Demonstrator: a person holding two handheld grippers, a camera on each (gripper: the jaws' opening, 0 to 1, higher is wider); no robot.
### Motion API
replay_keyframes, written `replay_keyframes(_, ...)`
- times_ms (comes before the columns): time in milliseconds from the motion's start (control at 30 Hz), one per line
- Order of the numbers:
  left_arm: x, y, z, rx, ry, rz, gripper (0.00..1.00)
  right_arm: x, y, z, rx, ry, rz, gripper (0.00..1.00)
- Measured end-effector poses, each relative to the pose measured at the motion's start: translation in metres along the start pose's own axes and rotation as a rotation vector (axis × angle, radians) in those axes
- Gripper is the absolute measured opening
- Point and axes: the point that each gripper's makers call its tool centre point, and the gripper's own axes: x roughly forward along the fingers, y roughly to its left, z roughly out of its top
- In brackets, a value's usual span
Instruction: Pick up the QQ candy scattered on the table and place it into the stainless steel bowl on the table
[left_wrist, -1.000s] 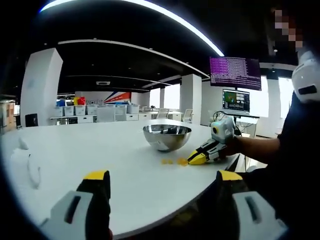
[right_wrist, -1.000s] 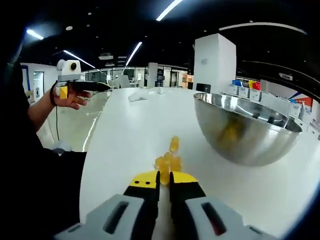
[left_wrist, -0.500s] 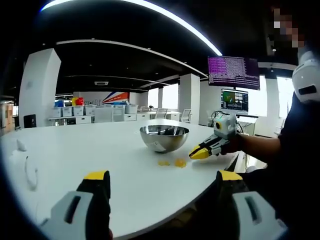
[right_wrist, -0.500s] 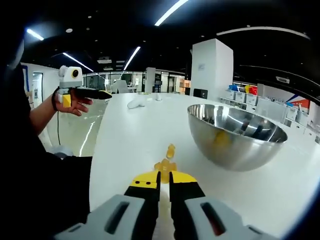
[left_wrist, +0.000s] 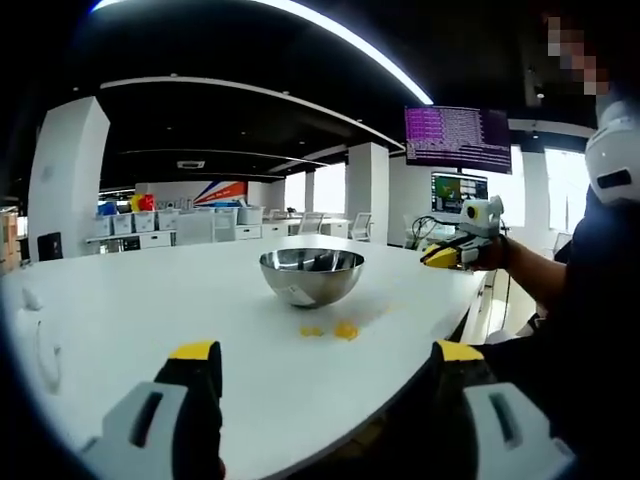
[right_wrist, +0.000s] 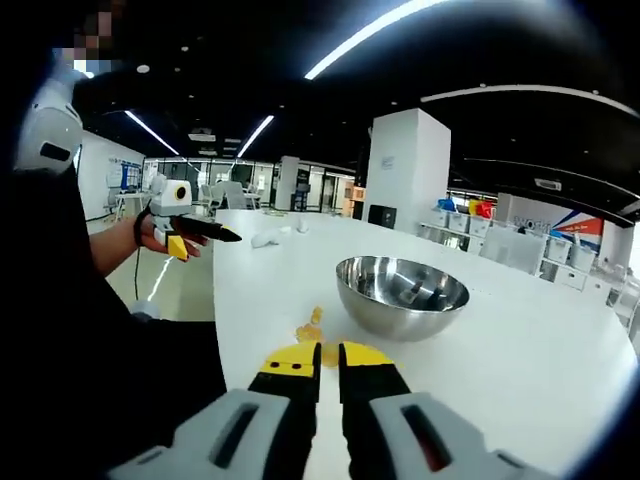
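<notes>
Right gripper jaws nearly closed, a yellow candy apparently pinched at the tips. Left gripper wide open, empty. Remaining candies lie beside the bowl. Release only once centred above the rim.

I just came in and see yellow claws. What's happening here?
A person holds a gripper in each hand at a white table. The right gripper, jaws nearly together, is raised above yellow QQ candy lying beside the stainless steel bowl. The left gripper waits open at the table's edge.
</notes>
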Motion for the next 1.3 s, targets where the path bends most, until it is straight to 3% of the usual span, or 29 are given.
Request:
replay_keyframes(167, 0.008, -0.006, 0.001, 0.007, 0.01, -0.018, 0.83, -0.021, -0.014, -0.01, 0.018, -0.005, -0.036, 0.09)
replay_keyframes(333, 0.012, -0.009, 0.003, 0.013, 0.015, -0.027, 0.83, -0.025, -0.025, -0.015, 0.043, -0.015, -0.066, 0.09)
replay_keyframes(467, 0.013, -0.01, 0.003, 0.013, 0.016, -0.027, 0.83, -0.022, -0.034, -0.008, 0.043, -0.024, -0.076, 0.09)
replay_keyframes(600, 0.014, -0.009, 0.0, 0.008, 0.021, -0.029, 0.83, -0.011, -0.053, 0.011, 0.013, -0.023, -0.078, 0.09)
replay_keyframes(900, 0.01, -0.006, -0.005, -0.007, 0.02, -0.028, 0.83, 0.043, -0.094, 0.051, -0.068, 0.047, -0.042, 0.09)
replay_keyframes(1300, 0.002, 0.003, -0.012, -0.028, 0.016, -0.018, 0.8, 0.125, -0.107, 0.057, -0.22, 0.244, 0.074, 0.09)
